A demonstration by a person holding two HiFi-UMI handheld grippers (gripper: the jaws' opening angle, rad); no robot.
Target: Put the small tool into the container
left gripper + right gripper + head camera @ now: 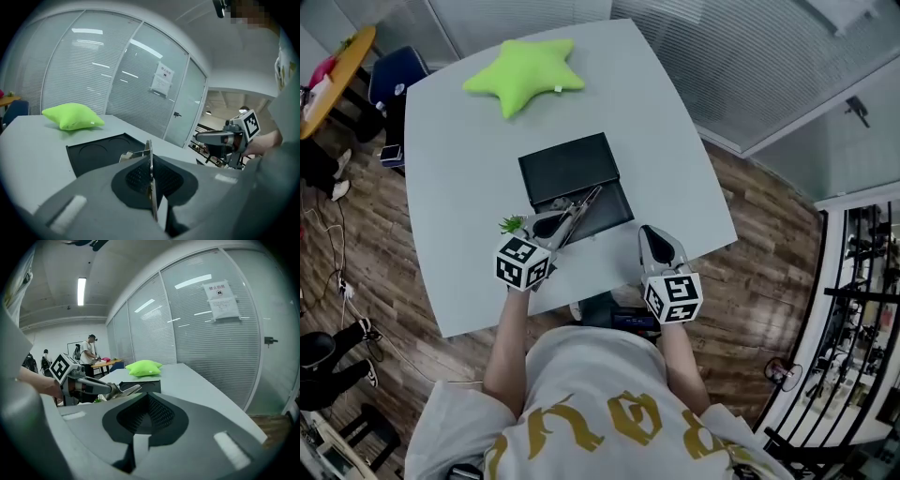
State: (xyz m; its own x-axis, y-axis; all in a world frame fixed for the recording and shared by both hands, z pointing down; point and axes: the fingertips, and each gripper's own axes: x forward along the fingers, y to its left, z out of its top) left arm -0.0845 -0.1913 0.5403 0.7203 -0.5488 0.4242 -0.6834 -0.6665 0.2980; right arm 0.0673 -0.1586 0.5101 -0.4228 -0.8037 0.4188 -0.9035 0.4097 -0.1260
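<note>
A black container lies in two parts mid-table: a flat lid point(568, 165) and a tray point(605, 214) nearer me. In the left gripper view one black part point(101, 152) shows round recesses. My left gripper point(555, 227) is shut on a small metal tool point(579, 210), which slants out over the tray's near-left edge. The tool point(129, 155) stands edge-on between that gripper's point(150, 164) closed jaws. My right gripper point(651, 234) hovers to the right of the tray, shut and empty; its point(149, 401) jaws meet with nothing between them. From there I see the left gripper point(90, 385) and the tool point(126, 390).
A lime-green star pillow point(525, 73) lies at the table's far side. A small green sprig point(512, 224) sits by the left gripper. The table's near edge point(581, 300) is close to my body. Glass partitions point(206, 333) stand beyond the table.
</note>
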